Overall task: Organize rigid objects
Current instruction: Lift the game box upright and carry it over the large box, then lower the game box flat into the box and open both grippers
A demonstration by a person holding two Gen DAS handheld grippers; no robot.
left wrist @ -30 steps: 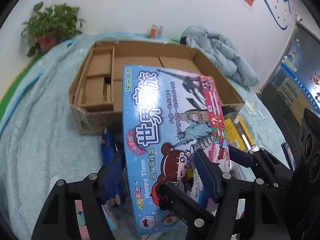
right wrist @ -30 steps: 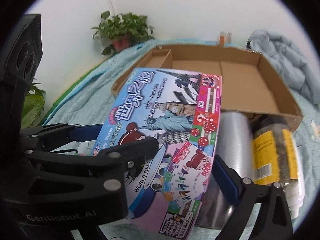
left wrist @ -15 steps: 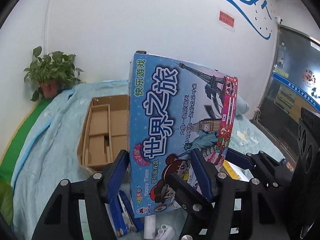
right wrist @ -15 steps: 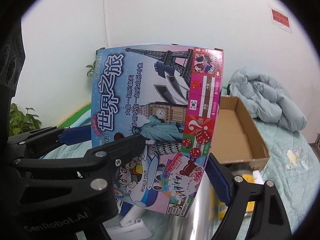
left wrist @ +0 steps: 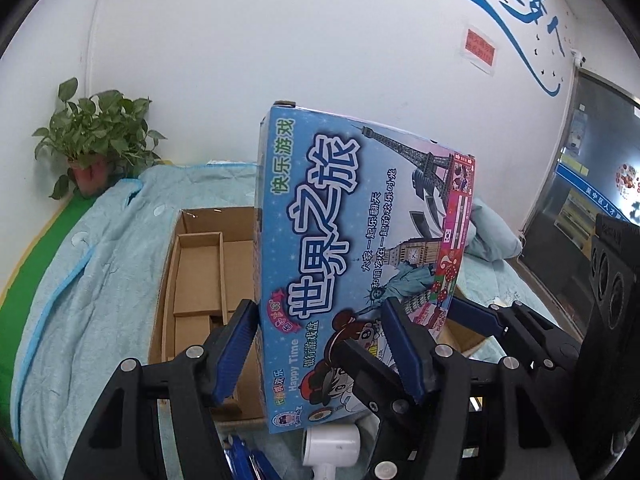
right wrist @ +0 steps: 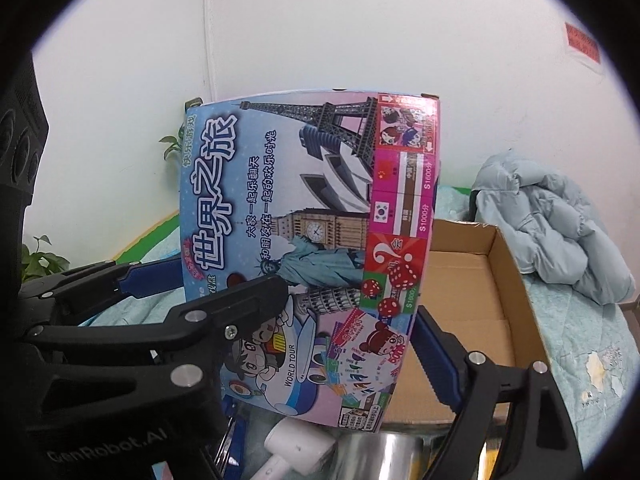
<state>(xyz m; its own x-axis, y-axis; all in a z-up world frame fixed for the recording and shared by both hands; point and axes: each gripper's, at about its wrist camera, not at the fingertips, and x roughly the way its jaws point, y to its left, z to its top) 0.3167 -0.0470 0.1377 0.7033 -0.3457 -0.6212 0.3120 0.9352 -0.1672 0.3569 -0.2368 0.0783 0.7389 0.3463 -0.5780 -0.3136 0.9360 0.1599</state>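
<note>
Left wrist view: a flat blue-and-pink cardboard board-game box printed with landmarks and Chinese lettering point(left wrist: 360, 264), held nearly upright and tilted a little, raised above the near edge of an open brown cardboard carton with inner dividers point(left wrist: 200, 272). The left tongs point(left wrist: 320, 352), black with blue pads, are clamped on the lower left part of the box, one pad point(left wrist: 236, 348) against the narrow left side, the other point(left wrist: 404, 352) lying across the printed face. The right tongs point(left wrist: 476, 320) reach in from the right at the box's lower right edge; their grip cannot be judged from this view. The carton rests on a light blue quilted bedcover point(left wrist: 92, 280); a potted green plant point(left wrist: 92, 148) stands at the far left corner by the white wall. Below the box, a white plastic hair-dryer-shaped object point(left wrist: 332, 448) and a blue item, partly hidden. Right wrist view: the same box point(right wrist: 316, 240) fills the centre, its lower end between the right tongs point(right wrist: 344, 320), closed on it, one black finger point(right wrist: 240, 308) across the face, the blue-padded one point(right wrist: 436, 352) at the right edge. The left tongs point(right wrist: 132, 280) show at the box's left side. Behind, the carton point(right wrist: 480, 300); a crumpled pale blue padded jacket point(right wrist: 552, 216) on the bedcover point(right wrist: 592, 344). Beneath, the white object point(right wrist: 296, 448) and a shiny silver cylinder point(right wrist: 380, 456).
</note>
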